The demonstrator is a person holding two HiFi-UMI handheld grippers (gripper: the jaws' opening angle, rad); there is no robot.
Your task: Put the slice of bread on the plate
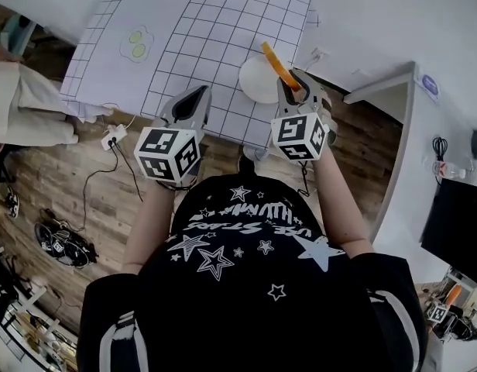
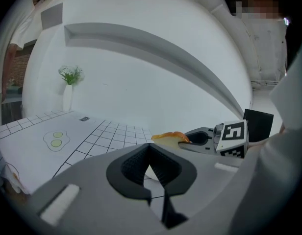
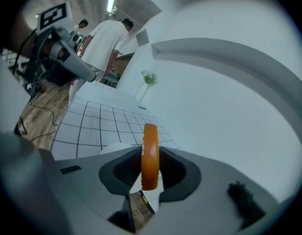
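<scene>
An orange-crusted slice of bread point(image 1: 278, 66) stands on edge between the jaws of my right gripper point(image 1: 289, 80), which is shut on it. In the right gripper view the slice point(image 3: 150, 154) rises upright from that gripper point(image 3: 150, 166). A white plate point(image 1: 256, 80) lies on the gridded mat point(image 1: 215, 29) just left of the slice, under and beside the right gripper's tip. My left gripper point(image 1: 197, 97) hovers over the mat's near edge, left of the plate, shut with nothing in it. From the left gripper point(image 2: 150, 148) I see the bread point(image 2: 170, 137) to the right.
A fried-egg picture point(image 1: 135, 43) is printed on the mat's far left. A vase with a plant point(image 2: 68, 89) stands at the table's back. A power strip and cables point(image 1: 111, 136) lie on the wooden floor. A second desk point(image 1: 424, 115) with a dark monitor point(image 1: 455, 223) stands on the right. People point(image 3: 109, 38) stand behind.
</scene>
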